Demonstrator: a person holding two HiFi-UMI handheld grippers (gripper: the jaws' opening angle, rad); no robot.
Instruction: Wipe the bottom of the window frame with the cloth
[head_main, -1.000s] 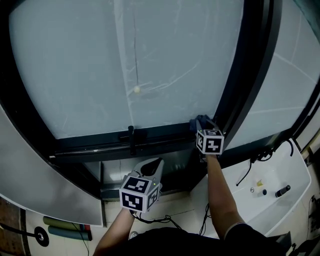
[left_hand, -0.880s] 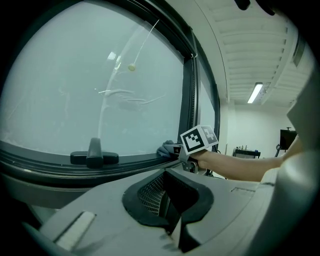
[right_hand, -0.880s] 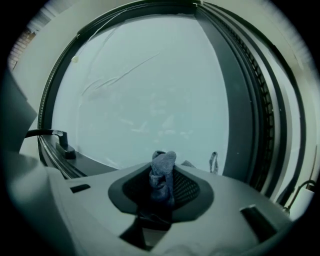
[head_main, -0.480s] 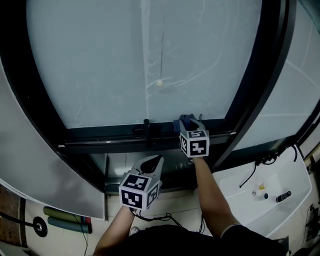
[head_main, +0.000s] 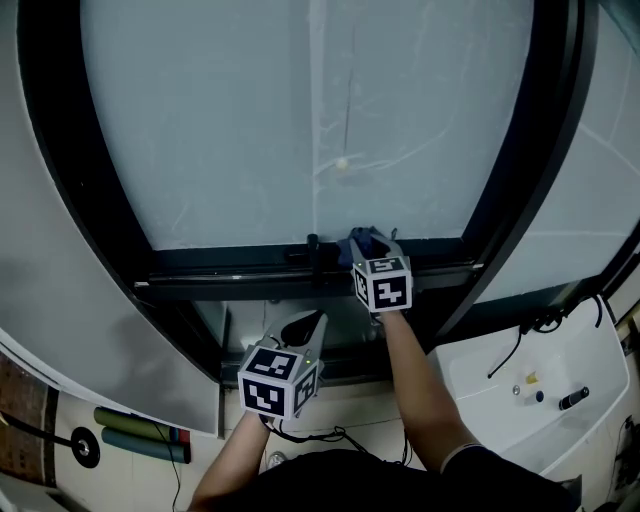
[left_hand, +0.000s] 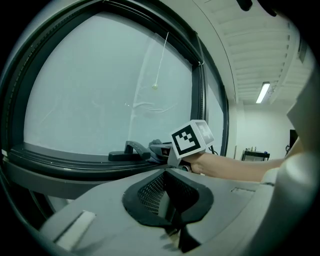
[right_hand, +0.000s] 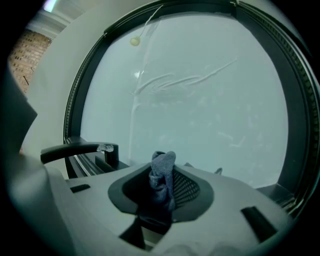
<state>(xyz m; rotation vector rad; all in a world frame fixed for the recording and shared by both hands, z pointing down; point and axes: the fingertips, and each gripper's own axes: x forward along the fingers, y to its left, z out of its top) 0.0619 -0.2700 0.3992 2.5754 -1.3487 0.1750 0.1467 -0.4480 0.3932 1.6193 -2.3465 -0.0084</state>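
The cloth (right_hand: 162, 176), a bluish-grey rag, sits pinched between the jaws of the right gripper (head_main: 371, 257). The two pads are closed on its bunched middle, and a crumpled fold sticks up past their tips toward the glass. Seen from the head view, the free end of the rag lies on the bottom rail of the window frame (head_main: 220, 268). It is just to the right of the black window handle (head_main: 313, 249), close beside it, though I cannot tell whether they touch. The right arm reaches up to the rail, and the gripper's marker cube (head_main: 383, 283) faces back into the room.

The left gripper (head_main: 308, 325) hangs lower, under the sill and well apart from the rail. Its jaws are drawn together with nothing between them (its own view shows the dark pads meeting, and beyond them the handle and the other gripper's cube).

As for print, I see only the black-and-white square patterns on the two cubes. These are blocky codes, not letters.

A thin cord with a small pale bead (head_main: 342, 163) hangs in front of the frosted pane (head_main: 250, 120). Pale smeared streaks run across the glass near the bead. Down to the right stands a white basin (head_main: 560, 350) with a dark cable trailing over its edge. At the lower left, two green rolls (head_main: 130, 440) lie on the floor.
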